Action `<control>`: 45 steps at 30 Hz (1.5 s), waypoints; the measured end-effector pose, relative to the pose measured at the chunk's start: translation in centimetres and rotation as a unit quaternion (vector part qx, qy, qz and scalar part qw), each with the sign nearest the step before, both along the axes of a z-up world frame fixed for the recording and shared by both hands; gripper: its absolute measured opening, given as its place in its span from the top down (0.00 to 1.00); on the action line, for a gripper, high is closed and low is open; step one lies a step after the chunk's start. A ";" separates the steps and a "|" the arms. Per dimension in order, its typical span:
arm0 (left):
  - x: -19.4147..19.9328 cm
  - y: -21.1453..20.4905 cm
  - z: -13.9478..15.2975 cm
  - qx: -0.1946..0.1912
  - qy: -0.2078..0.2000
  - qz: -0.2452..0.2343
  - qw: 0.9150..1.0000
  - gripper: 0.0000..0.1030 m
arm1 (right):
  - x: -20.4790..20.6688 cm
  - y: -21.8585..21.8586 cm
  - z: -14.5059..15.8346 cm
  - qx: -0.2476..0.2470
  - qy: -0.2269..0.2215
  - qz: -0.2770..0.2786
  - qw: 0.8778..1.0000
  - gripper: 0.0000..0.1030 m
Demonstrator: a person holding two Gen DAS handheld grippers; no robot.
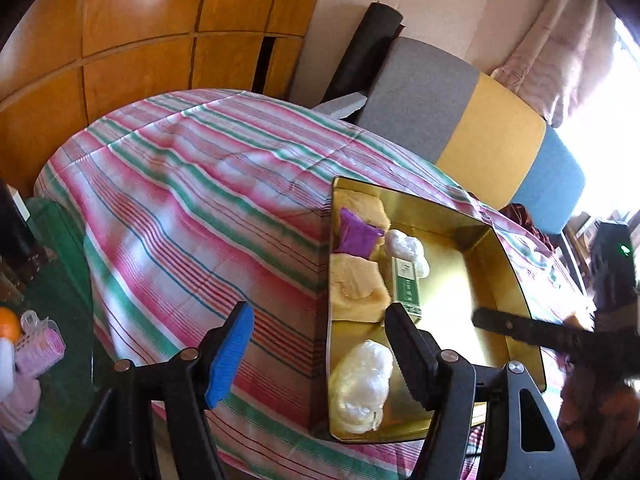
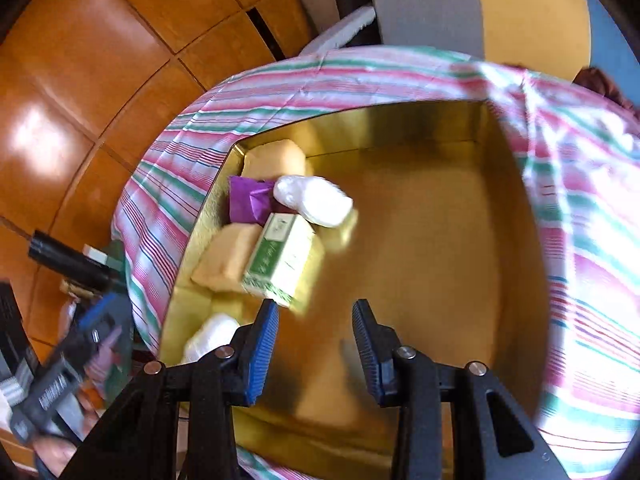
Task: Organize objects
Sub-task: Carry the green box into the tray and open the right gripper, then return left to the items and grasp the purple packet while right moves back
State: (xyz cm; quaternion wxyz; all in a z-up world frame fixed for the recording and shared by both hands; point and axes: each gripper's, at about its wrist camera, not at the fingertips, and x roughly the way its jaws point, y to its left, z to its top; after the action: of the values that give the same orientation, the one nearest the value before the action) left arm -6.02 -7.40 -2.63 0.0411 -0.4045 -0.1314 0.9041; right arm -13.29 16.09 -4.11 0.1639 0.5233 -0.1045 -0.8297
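Both grippers empty | left gripper (image 1: 320,344) fingers apart | right gripper (image 2: 316,340) fingers apart

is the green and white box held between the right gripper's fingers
No, the green and white box lies in the gold tray, and the right gripper stands open with nothing between its pads.
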 end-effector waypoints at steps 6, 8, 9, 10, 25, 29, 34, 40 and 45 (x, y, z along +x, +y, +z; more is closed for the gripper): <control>0.6 2.1 1.2 -0.031 0.016 -0.024 0.999 0.32 | 3.8 2.4 1.5 0.041 0.046 0.000 0.998 0.63; 0.9 3.0 1.5 -0.040 0.021 -0.034 0.998 0.32 | 4.8 3.2 2.0 0.051 0.057 -0.002 0.997 0.63; 1.0 3.4 1.7 -0.044 0.024 -0.040 0.998 0.32 | 5.3 3.8 2.2 0.054 0.062 -0.004 0.997 0.63; 1.2 3.9 1.9 -0.050 0.028 -0.047 0.997 0.32 | 5.7 4.3 2.4 0.054 0.066 -0.007 0.996 0.63; 1.9 11.3 3.0 -0.080 0.039 -0.138 0.986 0.30 | 12.2 18.4 3.6 0.080 0.086 -0.153 0.981 0.63; 2.0 13.5 2.8 -0.088 0.038 -0.166 0.982 0.29 | 14.3 23.3 3.2 0.086 0.073 -0.213 0.970 0.63; 2.2 15.7 2.7 -0.088 0.038 -0.195 0.976 0.29 | 17.4 29.6 2.9 0.088 0.061 -0.308 0.945 0.63; 2.1 18.3 3.0 -0.084 0.042 -0.222 0.970 0.29 | 21.5 37.1 1.4 0.040 0.063 -0.466 0.881 0.63; 2.1 21.6 3.3 -0.089 0.040 -0.257 0.962 0.29 | 23.5 39.9 0.1 -0.034 0.056 -0.530 0.846 0.63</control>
State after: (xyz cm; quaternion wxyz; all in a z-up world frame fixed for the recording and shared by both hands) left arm -3.90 14.21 0.63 0.2411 -0.3904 0.0594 0.8865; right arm 10.25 55.99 -4.06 -0.2773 0.3354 -0.3842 -0.8143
